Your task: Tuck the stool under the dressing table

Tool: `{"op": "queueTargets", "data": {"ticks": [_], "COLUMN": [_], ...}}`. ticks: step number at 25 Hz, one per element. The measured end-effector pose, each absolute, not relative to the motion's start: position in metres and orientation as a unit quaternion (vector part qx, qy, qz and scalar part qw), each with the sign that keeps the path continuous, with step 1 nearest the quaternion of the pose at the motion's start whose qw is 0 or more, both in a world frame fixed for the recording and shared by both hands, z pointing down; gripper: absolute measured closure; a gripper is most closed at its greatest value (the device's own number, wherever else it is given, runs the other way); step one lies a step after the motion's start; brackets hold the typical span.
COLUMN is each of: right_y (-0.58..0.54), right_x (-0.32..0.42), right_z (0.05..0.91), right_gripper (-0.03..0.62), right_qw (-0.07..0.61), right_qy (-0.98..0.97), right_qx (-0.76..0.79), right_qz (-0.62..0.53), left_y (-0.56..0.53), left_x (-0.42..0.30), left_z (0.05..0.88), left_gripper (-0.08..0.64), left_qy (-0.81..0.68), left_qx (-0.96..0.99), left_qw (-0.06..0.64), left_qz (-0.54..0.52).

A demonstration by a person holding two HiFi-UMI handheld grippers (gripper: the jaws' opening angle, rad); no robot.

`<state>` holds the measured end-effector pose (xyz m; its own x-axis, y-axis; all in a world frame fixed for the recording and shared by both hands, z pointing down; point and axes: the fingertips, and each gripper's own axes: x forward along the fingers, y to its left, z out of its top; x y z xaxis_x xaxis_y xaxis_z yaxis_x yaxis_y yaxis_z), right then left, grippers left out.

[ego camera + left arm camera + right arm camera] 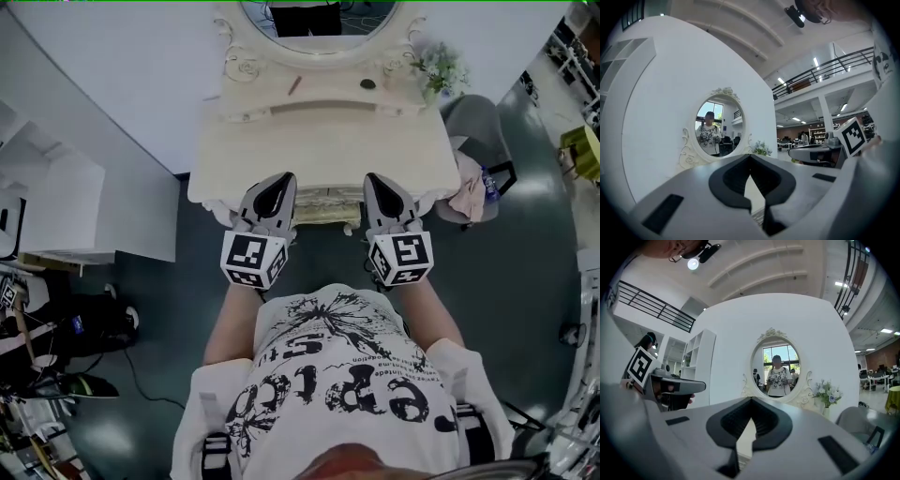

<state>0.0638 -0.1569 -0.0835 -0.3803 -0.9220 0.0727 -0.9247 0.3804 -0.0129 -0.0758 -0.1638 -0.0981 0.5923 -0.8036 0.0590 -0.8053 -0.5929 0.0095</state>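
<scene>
Cream table (323, 141) is faced by left tongs (277, 180) and right tongs (377, 180) — both pressed together, nothing gripped.

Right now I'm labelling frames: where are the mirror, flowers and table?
Mirror (776, 363), right gripper view, middle of the glass.
Flowers (827, 392), right gripper view, the blooms.
Table (328, 150), head view, bare top.

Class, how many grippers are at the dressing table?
2: the left gripper over the front edge of the dressing table, left of centre; the right gripper beside it, right of centre.
</scene>
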Motion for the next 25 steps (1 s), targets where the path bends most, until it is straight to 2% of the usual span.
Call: {"op": "queueTargets", "data": {"ticks": [6, 16, 25], "right_y": [-0.15, -0.141, -0.151], "right_x": [0.062, 0.057, 0.055], "right_z": [-0.084, -0.075, -0.062], "right_gripper": [0.577, 0.577, 0.577], "right_qw": [0.034, 0.039, 0.055], "right_qy": [-0.834, -0.843, -0.847], "right_qx": [0.55, 0.535, 0.527], "right_qz": [0.03, 0.037, 0.039], "left_y": [-0.16, -0.156, -0.165], "left_x": [-0.072, -0.08, -0.092], "left_z": [-0.089, -0.08, -0.076], "left_gripper": [0.543, 0.543, 0.543], "left_qy": [-0.452, -0.462, -0.465], "left_qx": [0.89, 0.885, 0.883], "left_qw": [0.021, 0.051, 0.044], "left_qz": [0.061, 0.043, 0.041]}}
